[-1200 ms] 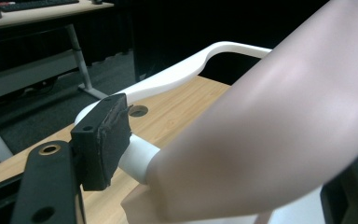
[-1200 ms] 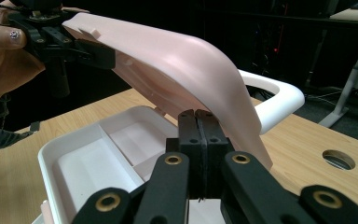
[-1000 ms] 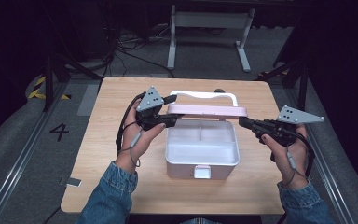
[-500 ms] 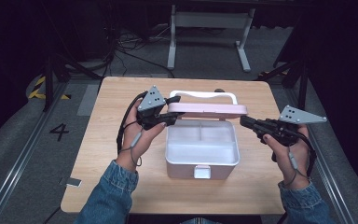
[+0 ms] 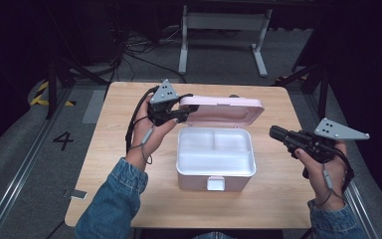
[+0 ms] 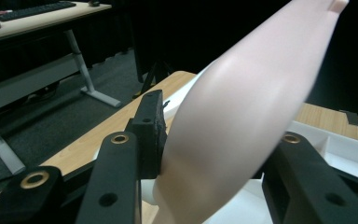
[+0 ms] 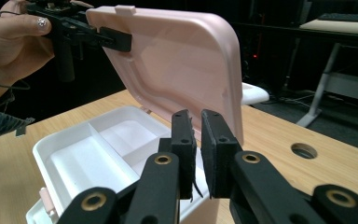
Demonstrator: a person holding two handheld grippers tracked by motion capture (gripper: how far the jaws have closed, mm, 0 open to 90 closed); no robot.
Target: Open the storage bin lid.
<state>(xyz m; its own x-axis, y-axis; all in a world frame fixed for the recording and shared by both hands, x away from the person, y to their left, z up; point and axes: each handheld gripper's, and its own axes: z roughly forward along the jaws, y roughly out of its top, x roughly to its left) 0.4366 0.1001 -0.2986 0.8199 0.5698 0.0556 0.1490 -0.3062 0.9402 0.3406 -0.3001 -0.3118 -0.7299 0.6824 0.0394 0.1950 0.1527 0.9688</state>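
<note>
Evidently the pink lid [image 5: 227, 108] of the white lunch box [image 5: 215, 160], mid-counter [image 5: 104, 149], stands raised, its left edge clamped in the left tongs [image 5: 183, 115], which have just been closing. The right tongs [image 7: 197, 140] (nearly together, just been opening) hold nothing. Light, stiff, smooth plastic probably wants a grip at the rim.

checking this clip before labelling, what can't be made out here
- Left gripper view: the pink lid is blurred and covers the box interior.
- High view: the lid hides the table behind it.
- Right gripper view: the right gripper covers the white box's near corner.
</note>
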